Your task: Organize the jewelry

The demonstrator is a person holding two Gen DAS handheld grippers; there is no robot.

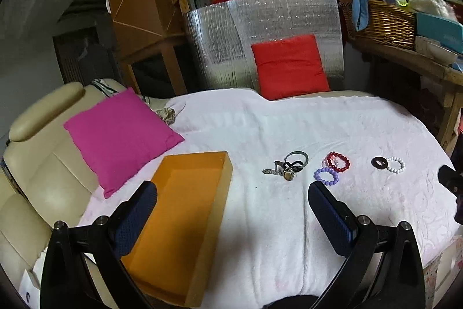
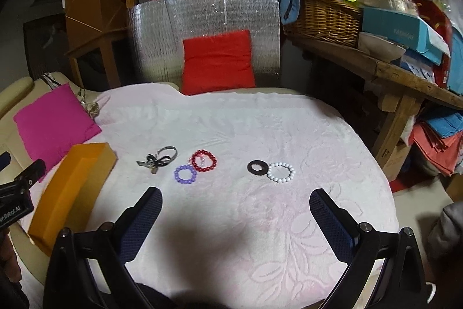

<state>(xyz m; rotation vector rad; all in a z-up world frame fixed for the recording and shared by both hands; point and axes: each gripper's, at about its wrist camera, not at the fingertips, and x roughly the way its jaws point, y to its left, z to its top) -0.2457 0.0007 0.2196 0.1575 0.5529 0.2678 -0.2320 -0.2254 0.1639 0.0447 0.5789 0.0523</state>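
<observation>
Blanket: white blanket [image 2: 231,135] spreads beneath me, wicker basket [image 2: 324,16] far right.
Box: orange box [image 1: 179,222] under my left claw [image 1: 231,193].
Claws: left and right claw [image 2: 235,200] both spread wide, holding nothing.

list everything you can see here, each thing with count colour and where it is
orange box: 1, orange, open, left on the white blanket
white blanket: 1, white-pink, over the sofa
watch and key cluster: 1 tangle, grey and black, right of the box
red bead bracelet: 1, red, middle
purple bead bracelet: 1, lilac, touching the red one, nearer the camera
black ring: 1, black, flat, right of middle
white bead bracelet: 1, white, touching the black ring
pink cushion: 1, magenta, left on the sofa
red cushion: 1, red, leaning on the foil panel
foil panel: 1, silver, behind
wicker basket: 1, tan, on the wooden bench, right
left gripper: open, empty
right gripper: open, empty
</observation>
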